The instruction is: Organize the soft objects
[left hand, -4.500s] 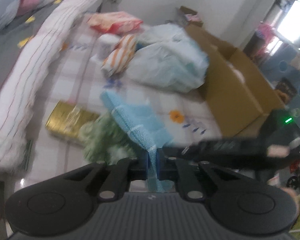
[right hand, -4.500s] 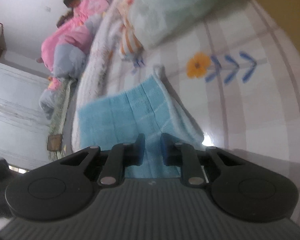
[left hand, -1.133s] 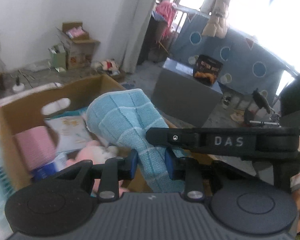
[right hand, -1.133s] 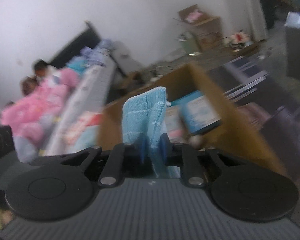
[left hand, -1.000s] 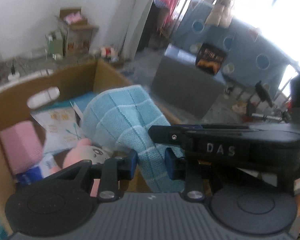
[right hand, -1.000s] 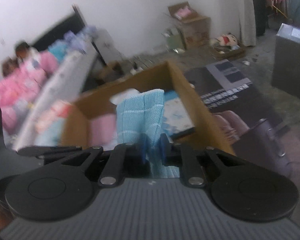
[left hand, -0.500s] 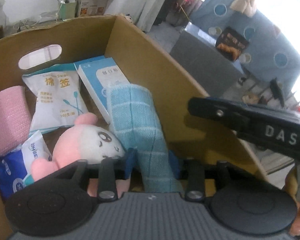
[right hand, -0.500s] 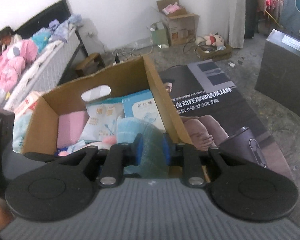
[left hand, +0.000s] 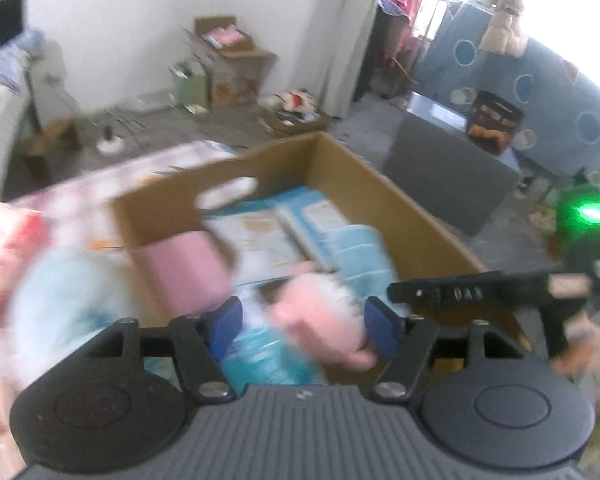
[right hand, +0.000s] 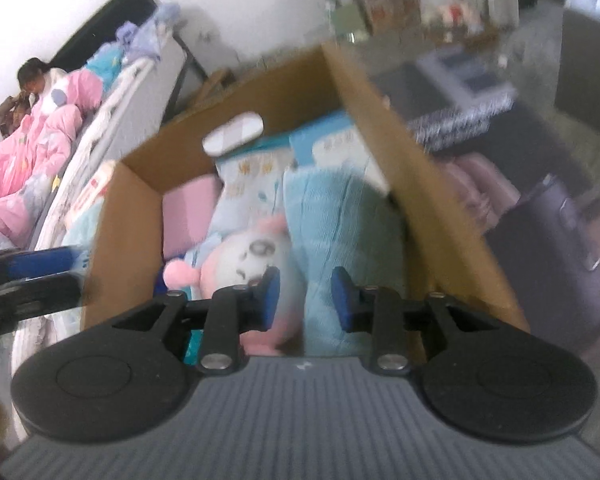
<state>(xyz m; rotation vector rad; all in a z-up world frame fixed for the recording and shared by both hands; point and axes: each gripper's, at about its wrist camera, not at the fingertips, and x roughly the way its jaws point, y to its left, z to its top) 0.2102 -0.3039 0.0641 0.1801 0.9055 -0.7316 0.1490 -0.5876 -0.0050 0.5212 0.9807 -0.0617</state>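
Note:
The light blue towel (right hand: pixel 340 224) lies inside the cardboard box (right hand: pixel 428 184), against its right wall, next to a pink and white plush toy (right hand: pixel 248 256). It also shows in the left wrist view (left hand: pixel 360 256), with the plush (left hand: pixel 320 320) in front of it. My left gripper (left hand: pixel 302 324) is open and empty above the box (left hand: pixel 400 200). My right gripper (right hand: pixel 305 298) is open and empty just above the towel and plush. Both views are motion-blurred.
The box also holds a pink pack (left hand: pixel 184 272) and white and blue packets (right hand: pixel 256 172). A bed with white bedding (right hand: pixel 112 108) and pink quilts (right hand: pixel 32 148) is on the left. A grey box (left hand: pixel 448 176) stands on the floor to the right.
Both grippers opened and let go of the towel, which now rests in the box. Both grippers have pulled back and up from the box.

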